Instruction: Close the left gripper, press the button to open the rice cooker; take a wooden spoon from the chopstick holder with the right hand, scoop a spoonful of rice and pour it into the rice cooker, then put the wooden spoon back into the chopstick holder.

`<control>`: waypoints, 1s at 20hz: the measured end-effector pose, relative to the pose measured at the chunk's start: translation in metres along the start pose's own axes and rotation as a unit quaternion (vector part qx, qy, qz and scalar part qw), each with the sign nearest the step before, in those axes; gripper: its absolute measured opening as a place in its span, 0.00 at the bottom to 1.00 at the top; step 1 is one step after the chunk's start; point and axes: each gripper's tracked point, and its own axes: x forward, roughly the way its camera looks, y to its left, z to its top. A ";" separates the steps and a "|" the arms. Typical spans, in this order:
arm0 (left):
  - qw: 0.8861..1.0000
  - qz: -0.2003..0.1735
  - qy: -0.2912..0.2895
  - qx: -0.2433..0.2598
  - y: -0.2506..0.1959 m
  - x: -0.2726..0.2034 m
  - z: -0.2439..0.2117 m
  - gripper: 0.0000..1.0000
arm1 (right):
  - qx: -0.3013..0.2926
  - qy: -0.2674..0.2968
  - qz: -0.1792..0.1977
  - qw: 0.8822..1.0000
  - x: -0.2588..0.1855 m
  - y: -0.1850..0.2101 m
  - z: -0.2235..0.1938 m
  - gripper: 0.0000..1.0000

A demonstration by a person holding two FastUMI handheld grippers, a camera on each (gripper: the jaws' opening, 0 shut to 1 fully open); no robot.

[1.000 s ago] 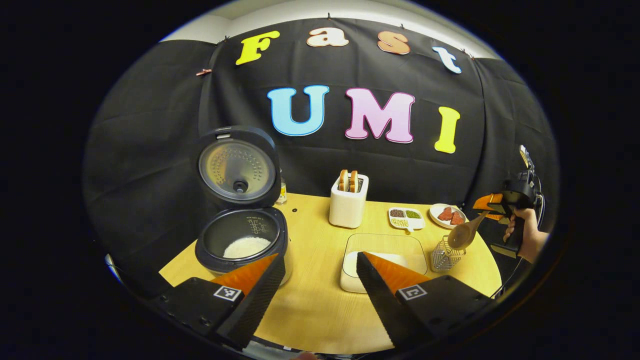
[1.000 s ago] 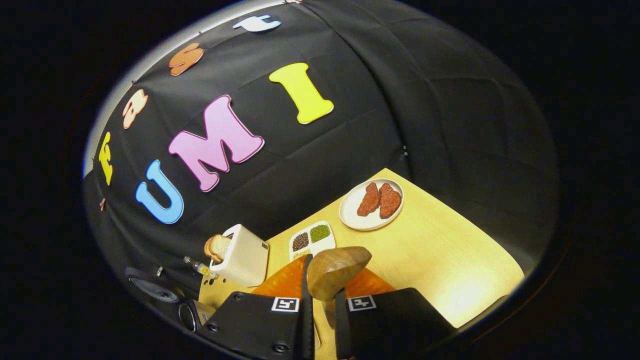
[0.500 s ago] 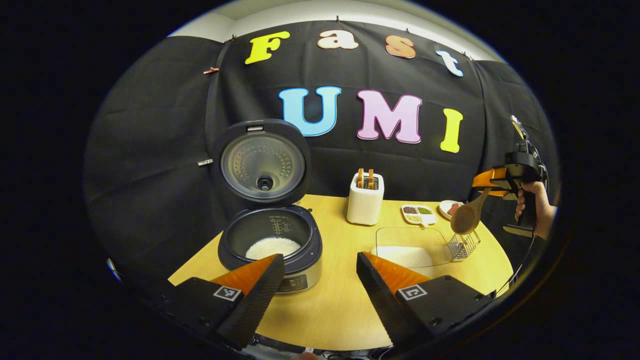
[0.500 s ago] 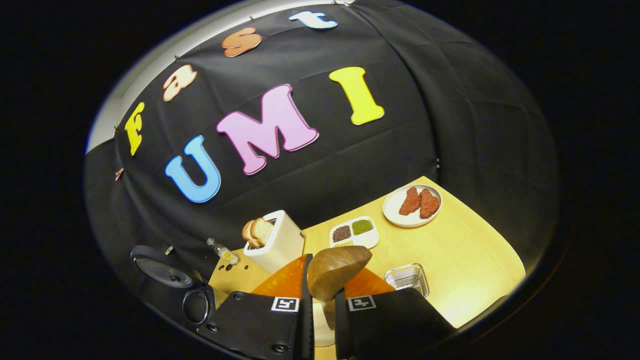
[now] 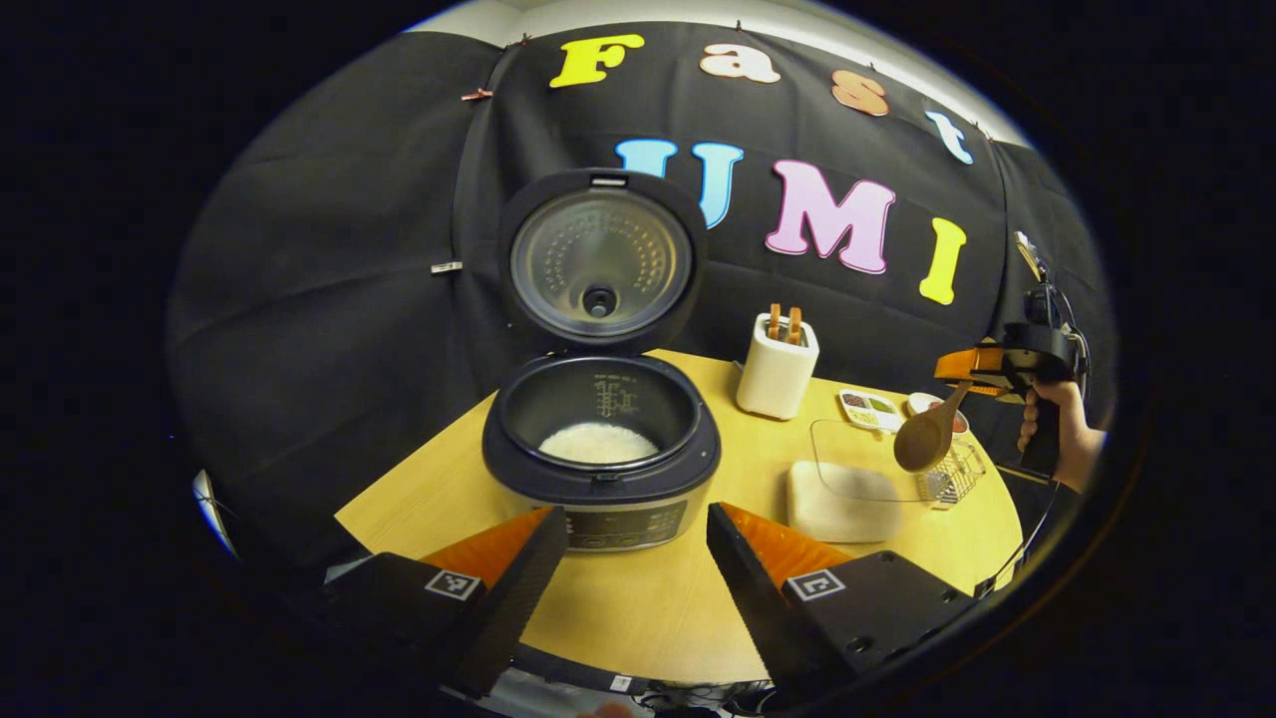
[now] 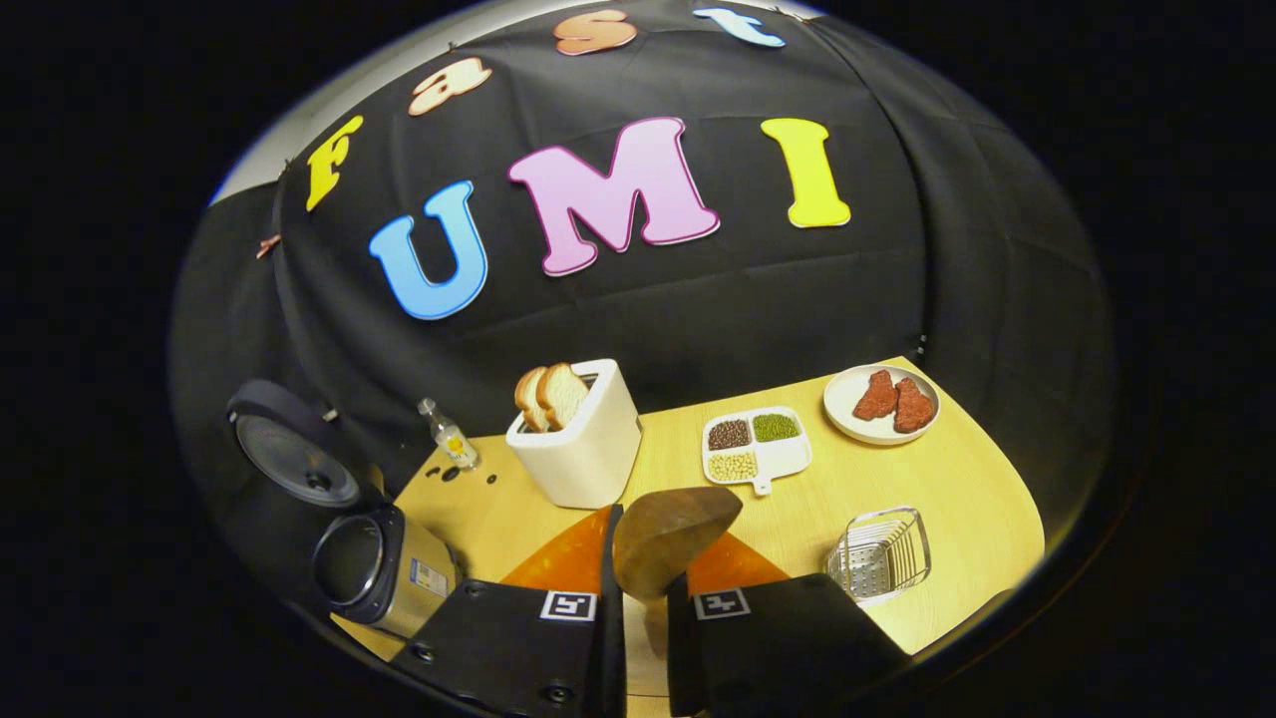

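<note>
The left gripper view shows the white rice lying in the dark round rice cooker, lid up, near the yellow wooden worktop's front edge, and the clear rice tray beside it. The right gripper view shows the cooker from the side. The left gripper gapes wide, holding nothing. The right gripper pinches the brown wooden spoon, its bowl above the wire chopstick holder at the right edge.

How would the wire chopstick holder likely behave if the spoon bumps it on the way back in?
The chopstick holder is thin open wire with nothing in it, so it is probably light and may slide or tip on the smooth table. The wooden spoon in the right claw looks rigid and would likely push it rather than flex.
</note>
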 end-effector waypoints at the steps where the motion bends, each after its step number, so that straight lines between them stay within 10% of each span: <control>1: 1.000 0.003 0.001 -0.004 0.003 0.001 -0.001 0.95 | -0.005 0.003 -0.001 1.000 0.006 0.000 -0.010 0.21; 20: 1.000 -0.025 0.007 -0.008 0.027 0.017 -0.005 0.96 | 0.112 0.081 0.004 0.990 0.028 0.077 -0.101 0.21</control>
